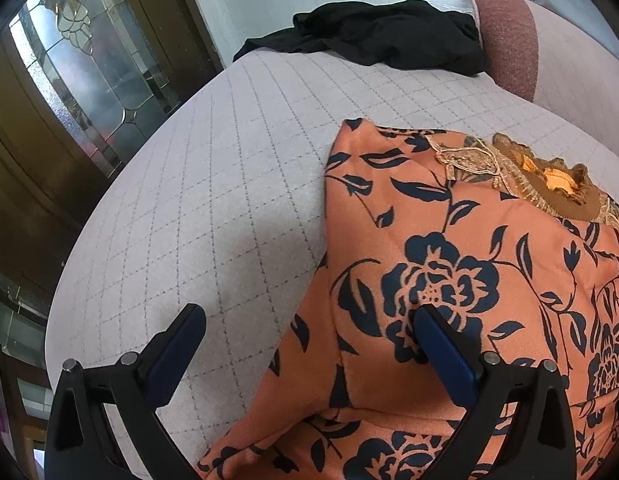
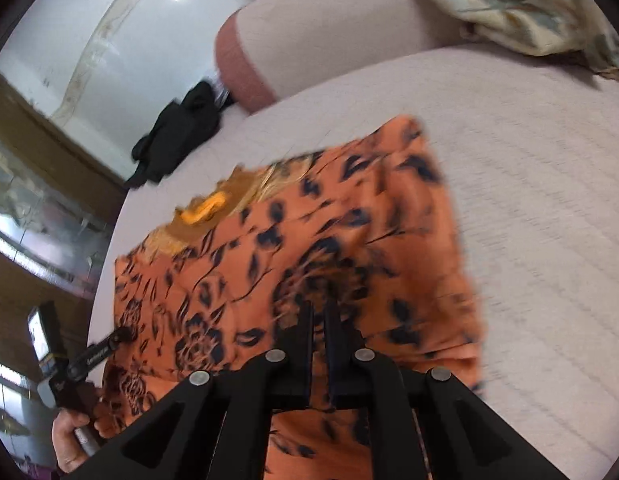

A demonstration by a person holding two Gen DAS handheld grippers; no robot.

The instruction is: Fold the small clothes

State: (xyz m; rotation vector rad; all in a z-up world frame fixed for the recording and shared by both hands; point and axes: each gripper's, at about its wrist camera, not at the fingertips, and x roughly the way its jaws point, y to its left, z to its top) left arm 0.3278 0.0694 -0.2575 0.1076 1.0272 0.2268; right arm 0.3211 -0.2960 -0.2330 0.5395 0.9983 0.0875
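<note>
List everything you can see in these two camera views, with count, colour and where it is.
Floral garment: one, orange with dark blue flowers, spread on the bed.
Black garment: one, black, crumpled at the far edge.
Bed cover: one, pale grey, quilted.
Bolster: one, pink-ended, far end.
Patterned cloth: one, cream with leaf print, far right.
Door: one, brown with leaded glass, left.
Left gripper: black, open, one finger on the floral garment.
Right gripper: black, shut above the floral garment.
Hand: one, lower left.

Lying on quilted bed (image 1: pixel 237 184): 1 orange floral garment (image 1: pixel 449 280), 1 black garment (image 1: pixel 381 36) at far edge, 1 bolster (image 1: pixel 505 36), 1 patterned pillow (image 2: pixel 521 4). Showing 2 grippers: left gripper (image 1: pixel 309 332), right gripper (image 2: pixel 318 312).
</note>
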